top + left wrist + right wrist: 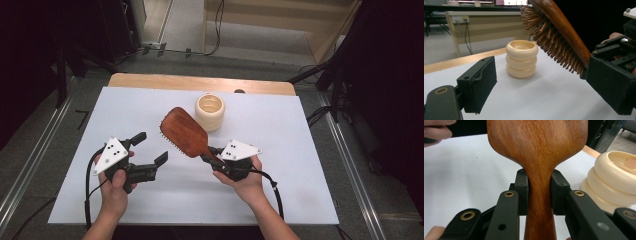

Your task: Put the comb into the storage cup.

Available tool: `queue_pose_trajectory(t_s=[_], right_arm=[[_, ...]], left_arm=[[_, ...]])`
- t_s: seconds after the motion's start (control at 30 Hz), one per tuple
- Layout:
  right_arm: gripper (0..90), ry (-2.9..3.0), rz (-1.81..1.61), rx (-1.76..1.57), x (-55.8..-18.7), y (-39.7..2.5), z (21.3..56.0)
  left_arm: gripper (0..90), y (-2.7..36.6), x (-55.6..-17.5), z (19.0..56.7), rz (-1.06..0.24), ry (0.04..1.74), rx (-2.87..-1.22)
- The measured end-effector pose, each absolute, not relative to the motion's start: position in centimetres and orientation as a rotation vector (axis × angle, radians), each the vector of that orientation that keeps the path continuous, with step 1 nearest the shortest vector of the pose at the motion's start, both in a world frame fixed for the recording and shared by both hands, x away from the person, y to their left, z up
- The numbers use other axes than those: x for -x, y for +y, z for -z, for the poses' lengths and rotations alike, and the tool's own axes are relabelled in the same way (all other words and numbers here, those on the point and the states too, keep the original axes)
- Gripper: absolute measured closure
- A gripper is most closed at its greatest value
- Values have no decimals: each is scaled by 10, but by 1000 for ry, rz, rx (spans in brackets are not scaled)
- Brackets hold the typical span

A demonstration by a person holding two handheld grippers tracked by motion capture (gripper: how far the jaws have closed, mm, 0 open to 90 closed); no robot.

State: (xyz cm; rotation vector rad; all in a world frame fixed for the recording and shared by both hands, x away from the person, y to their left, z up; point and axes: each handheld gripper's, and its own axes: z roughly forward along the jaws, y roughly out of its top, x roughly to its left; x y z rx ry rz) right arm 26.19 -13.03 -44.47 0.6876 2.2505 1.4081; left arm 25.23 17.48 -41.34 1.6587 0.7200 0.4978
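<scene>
High view, lower centre: the right gripper (216,154) is held in a hand coming up from the bottom edge, its jaws pinching the handle of the reddish-brown wooden paddle hairbrush (184,132); lower left, the left gripper (149,147) sits in the other hand with jaws spread and nothing between them, aimed toward the brush. A cream ribbed round holder (210,112) stands on the white table sheet (280,190) just beyond the brush head, at upper centre. The brush's long axis runs from lower right to upper left, its head away from the person; left gripper view shows its bristles (554,42) facing down and left, clear of the sheet.
</scene>
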Motion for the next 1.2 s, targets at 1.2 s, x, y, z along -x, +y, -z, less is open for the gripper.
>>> queue_pose_trajectory(t_s=[1.2], right_arm=[[699,2186,-1495,-645,-249,-125,453]], left_arm=[[40,118,-274,402,-345,805,-1626]])
